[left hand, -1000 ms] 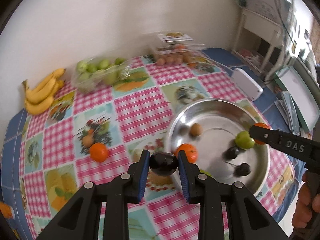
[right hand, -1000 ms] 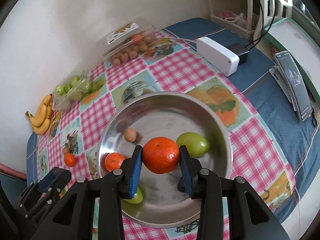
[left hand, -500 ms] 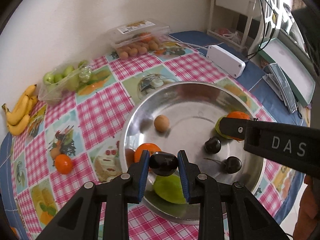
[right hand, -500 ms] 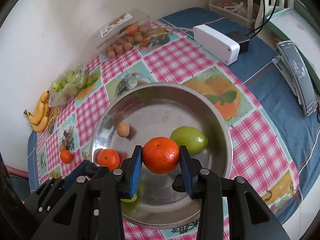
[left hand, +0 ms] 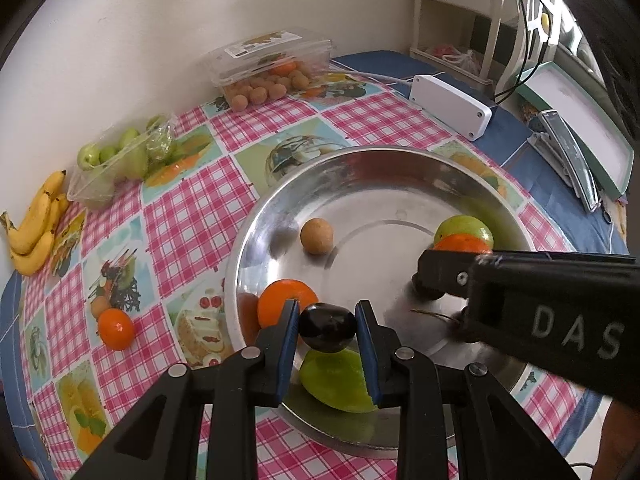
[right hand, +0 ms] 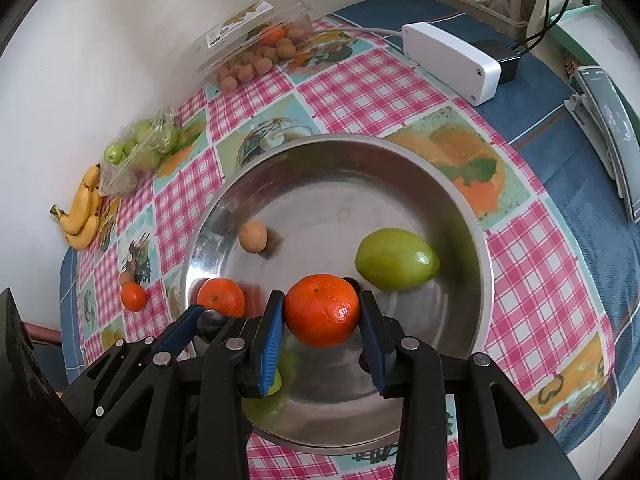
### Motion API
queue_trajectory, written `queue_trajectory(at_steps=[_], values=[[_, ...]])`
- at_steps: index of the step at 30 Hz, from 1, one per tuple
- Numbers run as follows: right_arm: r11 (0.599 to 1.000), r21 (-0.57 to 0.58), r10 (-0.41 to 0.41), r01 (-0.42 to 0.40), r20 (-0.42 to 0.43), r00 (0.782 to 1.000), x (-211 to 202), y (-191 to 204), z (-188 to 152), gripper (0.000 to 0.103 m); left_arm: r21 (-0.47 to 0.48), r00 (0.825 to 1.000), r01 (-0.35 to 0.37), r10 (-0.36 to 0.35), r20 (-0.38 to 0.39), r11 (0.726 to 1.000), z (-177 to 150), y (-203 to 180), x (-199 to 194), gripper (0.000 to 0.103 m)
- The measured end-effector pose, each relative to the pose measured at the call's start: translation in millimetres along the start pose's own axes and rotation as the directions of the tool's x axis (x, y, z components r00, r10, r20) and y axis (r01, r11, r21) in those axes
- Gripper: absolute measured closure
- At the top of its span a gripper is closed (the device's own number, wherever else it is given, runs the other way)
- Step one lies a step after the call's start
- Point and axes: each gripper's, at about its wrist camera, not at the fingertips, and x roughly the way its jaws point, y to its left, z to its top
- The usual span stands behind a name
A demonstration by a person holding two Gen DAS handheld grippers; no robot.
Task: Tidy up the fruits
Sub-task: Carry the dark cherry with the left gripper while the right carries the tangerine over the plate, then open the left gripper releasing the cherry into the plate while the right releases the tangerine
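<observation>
Steel bowl [right hand: 472,232] lies directly beneath both loads: the right gripper [right hand: 322,312] clamps a tangerine [right hand: 322,311] above its near half, the left gripper [left hand: 328,330] clamps a dark plum [left hand: 328,327] over its near-left rim. Below sit a green mango [right hand: 396,259], another tangerine [right hand: 221,297], and a small brown fruit [right hand: 253,236]; they crowd the landing spots.

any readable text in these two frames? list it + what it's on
"DAS": white letters on the side of the right gripper, seen in the left wrist view.
Label on the lid of the clear plastic fruit box: printed, too small and blurred to read.
Flat grey device at the table's right edge: faint marks, unreadable.
White box: no text visible.
</observation>
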Motion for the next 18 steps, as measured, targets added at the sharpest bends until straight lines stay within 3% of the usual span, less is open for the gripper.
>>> queue_trajectory(at_steps=[18], values=[[1.000,-0.015,0.000,0.000,-0.048,0.999,11.7,6.1,-2.7,0.064,-0.021,1.000,0.004,-0.004,-0.015,1.000,-0.6,2.9,3.8,0.072]])
